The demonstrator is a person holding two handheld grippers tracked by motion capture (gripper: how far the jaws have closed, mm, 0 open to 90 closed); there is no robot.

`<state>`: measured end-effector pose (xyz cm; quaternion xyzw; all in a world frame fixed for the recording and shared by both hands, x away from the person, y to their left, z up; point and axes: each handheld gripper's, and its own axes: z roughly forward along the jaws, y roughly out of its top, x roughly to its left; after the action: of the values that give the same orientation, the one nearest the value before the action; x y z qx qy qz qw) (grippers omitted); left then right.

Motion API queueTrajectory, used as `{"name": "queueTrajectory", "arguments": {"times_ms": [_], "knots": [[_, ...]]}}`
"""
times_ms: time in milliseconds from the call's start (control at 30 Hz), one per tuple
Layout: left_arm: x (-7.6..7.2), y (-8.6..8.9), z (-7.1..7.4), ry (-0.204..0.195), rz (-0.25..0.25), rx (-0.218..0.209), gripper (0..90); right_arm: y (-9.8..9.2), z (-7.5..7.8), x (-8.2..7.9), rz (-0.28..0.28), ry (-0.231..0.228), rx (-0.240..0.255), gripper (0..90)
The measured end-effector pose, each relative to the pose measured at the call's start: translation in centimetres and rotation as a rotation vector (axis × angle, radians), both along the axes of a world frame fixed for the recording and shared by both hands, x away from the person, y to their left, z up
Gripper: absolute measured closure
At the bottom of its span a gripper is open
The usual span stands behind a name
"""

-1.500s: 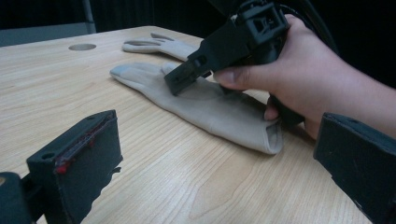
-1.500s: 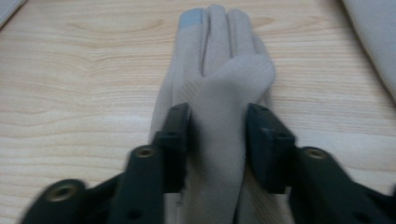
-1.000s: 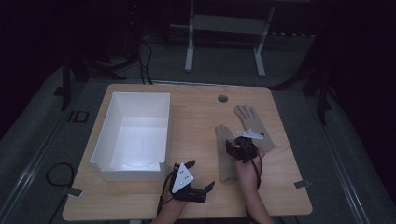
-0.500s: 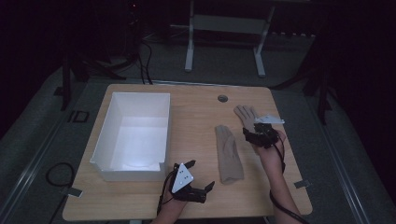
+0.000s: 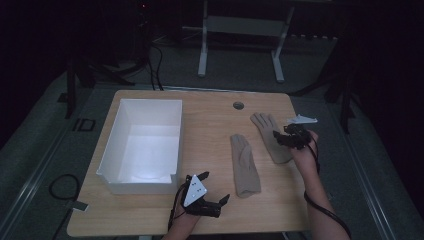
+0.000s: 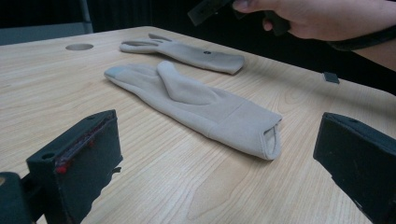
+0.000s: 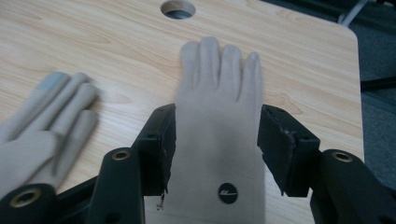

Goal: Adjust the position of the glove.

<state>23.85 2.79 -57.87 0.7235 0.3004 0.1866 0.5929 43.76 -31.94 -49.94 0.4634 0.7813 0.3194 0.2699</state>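
Grippers first, nearest me. Left gripper (image 5: 214, 195) sits at the near edge of the table (image 5: 210, 107), just in front of the white bin (image 5: 142, 145); in the left gripper view I see its jaws spread wide with only bare wood between them, nothing held. Beyond it lies the near glove (image 6: 201, 105), flat on the wood, cuff toward me, fingers pointing away. Right gripper (image 5: 284, 136) hovers over the far glove (image 7: 219, 112) at the right side of the table. In the right gripper view I see its jaws standing apart on either side of that glove's palm, close to its edges; I cannot tell whether the pads touch the fabric. Far glove lies flat, fingers toward the round hole (image 7: 178, 8) near the far edge. Both gloves lie near each other, not touching.
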Motion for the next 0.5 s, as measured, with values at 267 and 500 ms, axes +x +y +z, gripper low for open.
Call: {"name": "queueTrajectory", "arguments": {"times_ms": [267, 500], "knots": [[0.0, 0.0, 0.0, 0.0, -0.003, -0.002, 1.1, 0.6, -2.4, 2.3, 0.012, 0.067, -0.039, 50.3], [0.0, 0.0, 0.0, 0.004, -0.002, -0.002, 1.1, 0.8, -4.9, 3.7, 0.014, 0.058, -0.059, 52.9]]}}
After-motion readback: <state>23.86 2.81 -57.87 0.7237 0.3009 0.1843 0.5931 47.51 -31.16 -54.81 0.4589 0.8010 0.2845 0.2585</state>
